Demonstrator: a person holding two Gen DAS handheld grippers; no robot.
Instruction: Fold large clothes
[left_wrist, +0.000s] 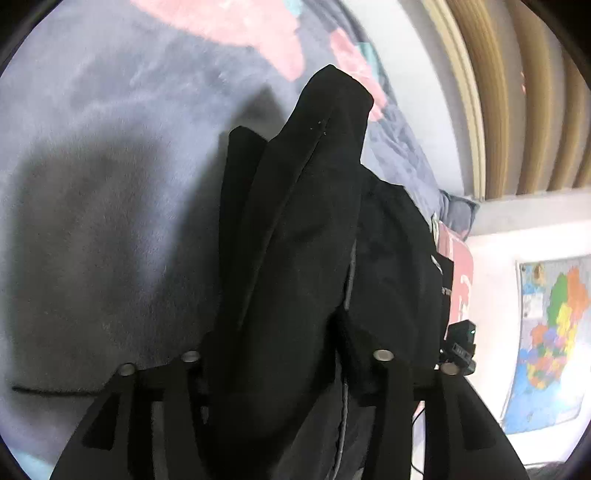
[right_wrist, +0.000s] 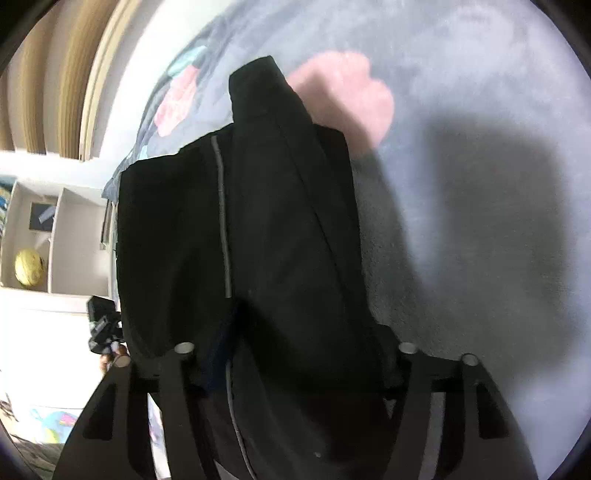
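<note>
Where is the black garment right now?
The black garment hangs in the middle of both wrist views, gripped by the left gripper and right gripper, lifted above the grey-blue blanket with pink patches.

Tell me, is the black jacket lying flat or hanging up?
Hanging up. The black jacket droops bunched from both grippers' jaws, casting a shadow on the blanket.

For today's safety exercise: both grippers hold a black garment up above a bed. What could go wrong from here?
1. The black garment hangs bunched, so it may land creased on the blanket.
2. Cloth hides the left gripper and the right gripper, so a weak grip could slip unseen.
</note>
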